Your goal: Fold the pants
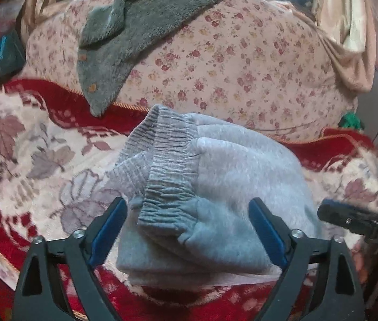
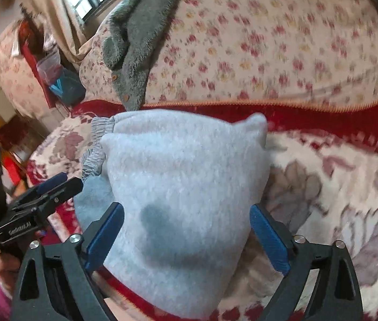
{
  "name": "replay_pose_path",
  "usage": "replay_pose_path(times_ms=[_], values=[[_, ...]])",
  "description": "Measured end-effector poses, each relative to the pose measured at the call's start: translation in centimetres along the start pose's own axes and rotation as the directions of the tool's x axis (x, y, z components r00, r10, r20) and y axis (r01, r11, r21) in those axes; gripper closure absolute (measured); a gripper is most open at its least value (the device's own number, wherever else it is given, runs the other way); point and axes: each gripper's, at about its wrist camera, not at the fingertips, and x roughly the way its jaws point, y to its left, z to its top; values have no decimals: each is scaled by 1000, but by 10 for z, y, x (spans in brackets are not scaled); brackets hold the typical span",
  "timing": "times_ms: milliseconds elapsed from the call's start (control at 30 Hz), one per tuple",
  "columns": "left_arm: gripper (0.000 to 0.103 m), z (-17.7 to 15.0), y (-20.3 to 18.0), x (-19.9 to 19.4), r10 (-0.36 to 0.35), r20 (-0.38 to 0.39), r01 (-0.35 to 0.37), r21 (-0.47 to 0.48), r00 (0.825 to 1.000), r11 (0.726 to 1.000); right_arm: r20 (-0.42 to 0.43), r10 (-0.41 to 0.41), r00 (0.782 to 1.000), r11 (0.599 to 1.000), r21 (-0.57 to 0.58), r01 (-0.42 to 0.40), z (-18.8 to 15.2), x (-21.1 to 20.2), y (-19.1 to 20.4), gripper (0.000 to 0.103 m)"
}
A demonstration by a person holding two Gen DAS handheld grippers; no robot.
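In the left wrist view, the grey pants (image 1: 215, 187) are seen folded into a small thick bundle in the lower middle of the frame, on the red flowered blanket (image 1: 28, 139), and the left gripper (image 1: 187, 230) is held wide open around the waistband end with nothing pinched, likely because the fold is judged done. In the right wrist view, the pants (image 2: 183, 176) fill the middle of the frame, and the right gripper (image 2: 186, 234) is also spread open with its blue fingers (image 2: 267, 240) off the cloth, so the bundle is left lying flat.
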Motion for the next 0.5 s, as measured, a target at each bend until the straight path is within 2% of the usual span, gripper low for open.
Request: replay_pose_path(times_ms=[33,133,267,400,500], values=[[1,1,8,1,-30,-6,30,-32,1000,999,-5,12,1000,1000,24,-12,-2,1,-5,1],[0,1,33,6,-129,-38,123,-132,991,984,-32,79,996,988,137,-73,-6,8,-28,0],[0,-3,64,19,-178,-65,158,-237,982,959,-55,148,987,957,259,-129,-11,22,-55,0],[0,-7,94,32,-261,-60,223,-361,963,906,-60,225,973,926,323,-194,-15,34,-67,0],[0,-8,100,39,-282,-59,238,-388,957,890,-54,274,960,908,344,-240,-15,41,-70,0]])
